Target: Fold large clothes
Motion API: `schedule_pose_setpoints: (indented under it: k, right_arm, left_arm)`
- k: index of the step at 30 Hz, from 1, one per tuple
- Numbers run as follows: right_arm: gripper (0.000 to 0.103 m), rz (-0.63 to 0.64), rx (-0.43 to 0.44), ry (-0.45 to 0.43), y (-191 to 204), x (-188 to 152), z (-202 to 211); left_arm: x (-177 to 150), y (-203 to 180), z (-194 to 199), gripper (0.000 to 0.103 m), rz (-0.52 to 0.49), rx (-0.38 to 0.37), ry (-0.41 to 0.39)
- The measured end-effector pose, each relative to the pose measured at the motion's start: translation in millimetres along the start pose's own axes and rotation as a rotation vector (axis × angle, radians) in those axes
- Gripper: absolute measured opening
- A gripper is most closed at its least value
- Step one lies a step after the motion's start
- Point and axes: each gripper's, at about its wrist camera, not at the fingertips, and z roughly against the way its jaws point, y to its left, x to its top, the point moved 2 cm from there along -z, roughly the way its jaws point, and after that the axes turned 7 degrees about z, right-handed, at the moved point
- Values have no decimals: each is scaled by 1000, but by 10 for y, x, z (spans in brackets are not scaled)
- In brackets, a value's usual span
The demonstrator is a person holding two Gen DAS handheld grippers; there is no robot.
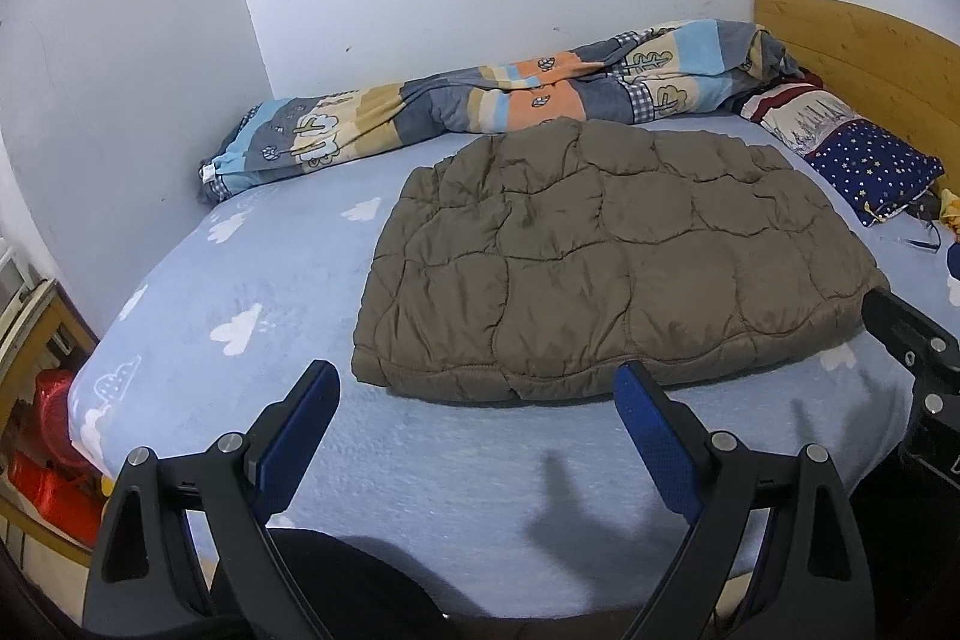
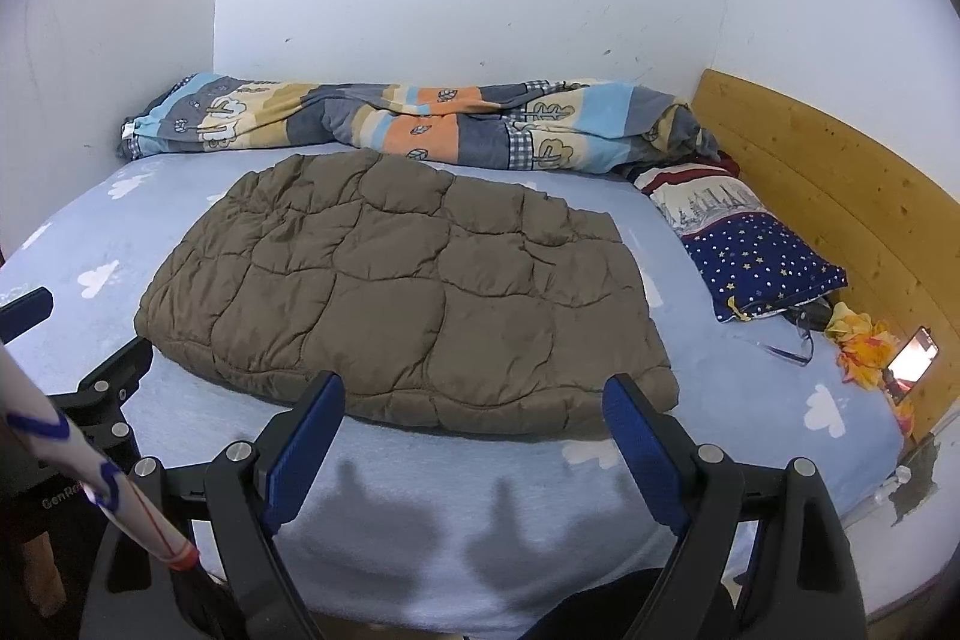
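A brown quilted jacket (image 1: 606, 256) lies folded into a flat rectangle on the light blue bed sheet (image 1: 240, 280). It also shows in the right wrist view (image 2: 408, 298). My left gripper (image 1: 477, 382) is open and empty, held above the near bed edge just short of the jacket's front hem. My right gripper (image 2: 474, 394) is open and empty, also just short of the front hem. The right gripper's finger shows at the right edge of the left wrist view (image 1: 906, 334). The left gripper shows at the left edge of the right wrist view (image 2: 114, 370).
A rolled patterned duvet (image 2: 420, 124) lies along the back wall. A starry blue pillow (image 2: 756, 256) sits by the wooden headboard (image 2: 840, 196). A phone (image 2: 912, 355), yellow cloth (image 2: 864, 340) and glasses (image 2: 792, 346) lie at the right. Red items (image 1: 48, 454) stand left of the bed.
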Motion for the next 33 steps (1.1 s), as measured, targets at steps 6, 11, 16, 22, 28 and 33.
schedule_pose_setpoints:
  k: [6, 11, 16, 22, 28, 33]
  right_arm:
    - [91, 5, -8, 1, 4, -1, -7]
    - [91, 1, -19, 2, -9, -3, -20]
    - [91, 6, -22, 7, 10, -10, -35]
    - [91, 7, -23, 8, 18, -14, -40]
    - [91, 9, -26, 10, 24, -16, -47]
    - [91, 10, -25, 9, 20, -19, -50]
  left_arm:
    - [-22, -45, -20, 92, -16, 5, 7]
    - [-36, -50, -23, 92, -25, 7, 5]
    - [-38, -51, -22, 92, -25, 5, 7]
    - [-43, -44, -21, 92, -24, 7, 7]
    - [-46, -39, -22, 92, -24, 9, 9]
    - [-40, -32, -18, 92, -21, 8, 6]
